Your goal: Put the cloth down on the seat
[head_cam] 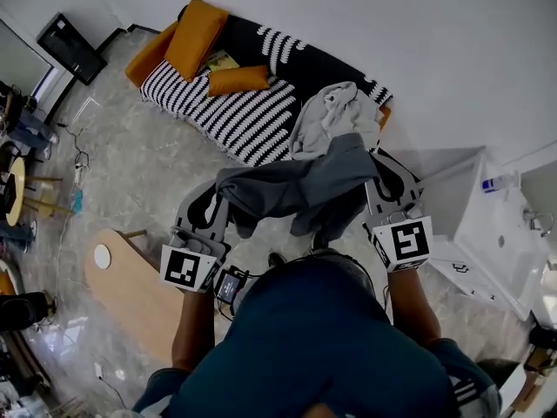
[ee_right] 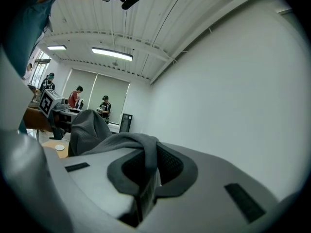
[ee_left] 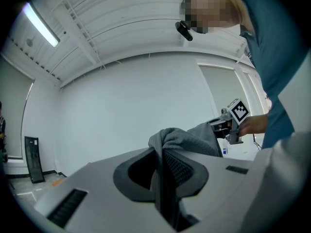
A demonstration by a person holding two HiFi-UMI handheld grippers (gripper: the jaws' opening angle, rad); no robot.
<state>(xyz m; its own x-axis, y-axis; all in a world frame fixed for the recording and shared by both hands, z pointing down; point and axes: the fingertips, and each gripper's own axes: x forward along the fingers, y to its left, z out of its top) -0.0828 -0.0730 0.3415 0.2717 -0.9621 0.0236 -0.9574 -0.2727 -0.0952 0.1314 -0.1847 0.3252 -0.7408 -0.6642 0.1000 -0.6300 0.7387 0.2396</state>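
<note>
We see a person in a blue top stretch a dark grey cloth (head_cam: 296,185) between two hand-held grippers, both pointing roughly level toward a sofa against a white wall. The left gripper (head_cam: 218,200) pinches one end of the cloth, its jaws closed tight on a gathered fold, as we see plainly in the left gripper view (ee_left: 163,159), where the fabric (ee_left: 187,137) rises out of the pads and runs across to the other tool. The right gripper (head_cam: 376,168) clamps the opposite end, and in its own view (ee_right: 146,164) the jaws are pressed together on a strip of the same cloth (ee_right: 87,127).

The cloth hangs in the air in front of the person, sagging between the two grips, and we cannot tell whether any part of it touches the seat (head_cam: 235,116), which wears a black-and-white striped cover. A light grey garment (head_cam: 326,116) lies crumpled on the sofa's near end, and orange cushions (head_cam: 196,37) lie at the far end. A wooden table (head_cam: 130,290) stands to the person's left, a white cabinet (head_cam: 496,225) to the right.
</note>
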